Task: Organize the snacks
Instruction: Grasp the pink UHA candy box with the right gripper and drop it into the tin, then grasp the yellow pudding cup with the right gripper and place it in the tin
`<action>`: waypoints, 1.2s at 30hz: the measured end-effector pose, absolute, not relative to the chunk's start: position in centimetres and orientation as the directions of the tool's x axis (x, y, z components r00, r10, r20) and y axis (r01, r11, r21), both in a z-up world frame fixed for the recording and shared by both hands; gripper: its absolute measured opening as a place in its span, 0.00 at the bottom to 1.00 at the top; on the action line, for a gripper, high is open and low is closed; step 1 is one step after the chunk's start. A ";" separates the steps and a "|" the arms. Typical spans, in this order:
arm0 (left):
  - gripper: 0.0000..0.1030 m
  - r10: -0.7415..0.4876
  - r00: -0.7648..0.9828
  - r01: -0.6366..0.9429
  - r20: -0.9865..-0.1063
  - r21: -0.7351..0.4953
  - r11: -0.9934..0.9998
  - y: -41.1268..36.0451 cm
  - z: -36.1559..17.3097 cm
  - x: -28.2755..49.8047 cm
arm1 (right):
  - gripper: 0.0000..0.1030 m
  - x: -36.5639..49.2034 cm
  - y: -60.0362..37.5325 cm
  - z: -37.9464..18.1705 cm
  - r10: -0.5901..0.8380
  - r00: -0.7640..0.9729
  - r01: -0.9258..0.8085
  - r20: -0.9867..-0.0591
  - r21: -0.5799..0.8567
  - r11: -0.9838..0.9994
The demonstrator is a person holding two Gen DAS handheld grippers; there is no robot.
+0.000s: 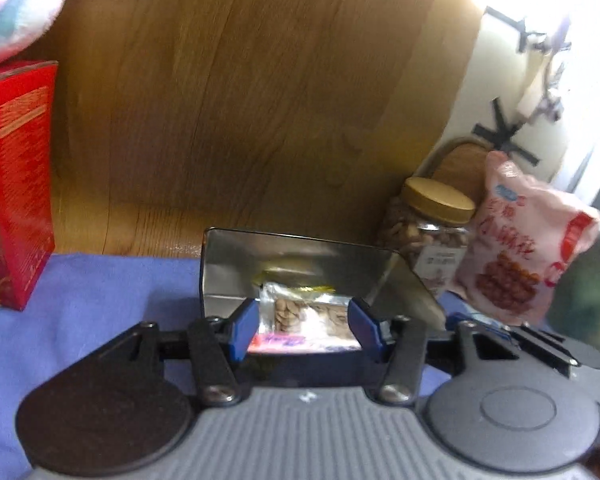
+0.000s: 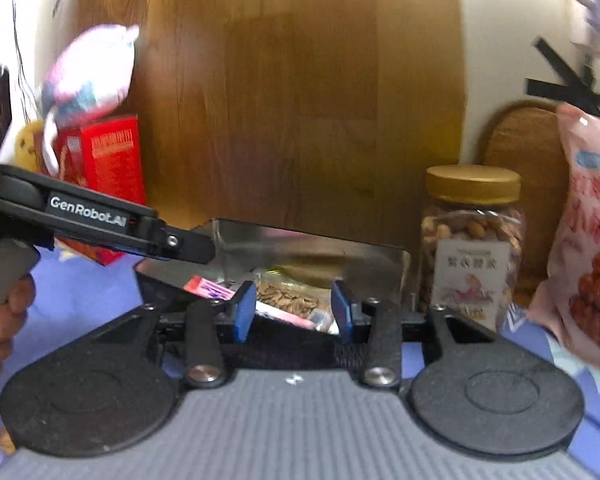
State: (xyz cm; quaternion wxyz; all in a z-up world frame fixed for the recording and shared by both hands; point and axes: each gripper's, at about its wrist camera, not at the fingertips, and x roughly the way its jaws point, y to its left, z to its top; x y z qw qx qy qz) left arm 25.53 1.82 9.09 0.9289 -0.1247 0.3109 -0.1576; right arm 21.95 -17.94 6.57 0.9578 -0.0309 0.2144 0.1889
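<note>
While the wooden back panel [image 2: 292, 100] fills the far side of the scene, a metal tin [image 1: 300, 260] sits open on the blue cloth [image 1: 80, 300], a red box [image 1: 16, 184] to its left, a pink snack bag [image 2: 592, 248] and a nut jar [image 2: 472, 240] to its right. Small snack packets [image 1: 308, 316] lie inside the tin. Both the left gripper [image 1: 304, 326] and right gripper [image 2: 294, 310] hover at its near edge, jaws parted, holding nothing. Loading the next snack likely calls for a flat, gentle placement.

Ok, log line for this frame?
tin: open, seed packets inside | left gripper: open at tin | right gripper: open at tin
</note>
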 end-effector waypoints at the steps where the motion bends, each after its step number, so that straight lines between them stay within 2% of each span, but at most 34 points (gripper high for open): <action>1: 0.49 -0.387 0.755 0.235 -0.529 -0.333 0.913 1.8 9.3 24.3 | 0.43 21.4 -18.6 6.7 0.355 0.838 -0.373 -0.415 0.041 0.927; 8: 0.49 -0.533 0.628 0.397 -0.567 -0.356 0.846 -1.6 7.2 18.6 | 0.43 14.0 -24.6 4.9 0.366 0.828 -0.299 -0.426 0.217 0.929; 11: 0.49 -0.582 0.556 0.425 -0.593 -0.398 0.813 -3.7 6.0 18.1 | 0.49 11.9 -25.4 3.3 0.372 0.807 -0.284 -0.459 0.250 0.926; 13: 0.49 -0.597 0.525 0.424 -0.607 -0.421 0.802 -4.7 5.4 17.9 | 0.60 10.7 -25.0 2.4 0.369 0.796 -0.289 -0.480 0.235 0.928; 17: 0.49 -0.642 0.454 0.442 -0.619 -0.469 0.765 -7.1 4.6 17.9 | 0.60 10.6 -23.0 1.3 0.340 0.777 -0.313 -0.529 0.144 0.939; 21: 0.49 -0.629 0.452 0.472 -0.632 -0.429 0.771 -9.2 4.3 17.3 | 0.60 10.5 -22.1 0.6 0.296 0.783 -0.321 -0.548 0.052 0.946; 24: 0.41 -0.603 0.438 0.476 -0.667 -0.397 0.785 -10.7 3.8 17.4 | 0.56 11.0 -22.3 0.4 0.310 0.771 -0.337 -0.556 0.056 0.940; 25: 0.38 -0.587 0.447 0.469 -0.675 -0.382 0.796 -10.8 3.6 17.5 | 0.47 11.1 -22.4 0.3 0.318 0.765 -0.344 -0.560 0.062 0.937; 27: 0.23 -0.565 0.452 0.458 -0.690 -0.364 0.811 -10.9 3.5 17.8 | 0.47 11.3 -22.4 0.3 0.311 0.767 -0.340 -0.562 0.055 0.939; 32: 0.23 -0.586 0.514 0.470 -0.626 -0.365 0.803 -9.7 7.8 18.4 | 0.46 12.1 -22.9 2.3 0.316 0.785 -0.318 -0.533 0.091 0.944; 36: 0.24 -0.562 0.627 0.487 -0.539 -0.292 0.823 -9.0 14.4 19.1 | 0.45 13.6 -21.5 8.0 0.327 0.831 -0.364 -0.450 0.003 0.931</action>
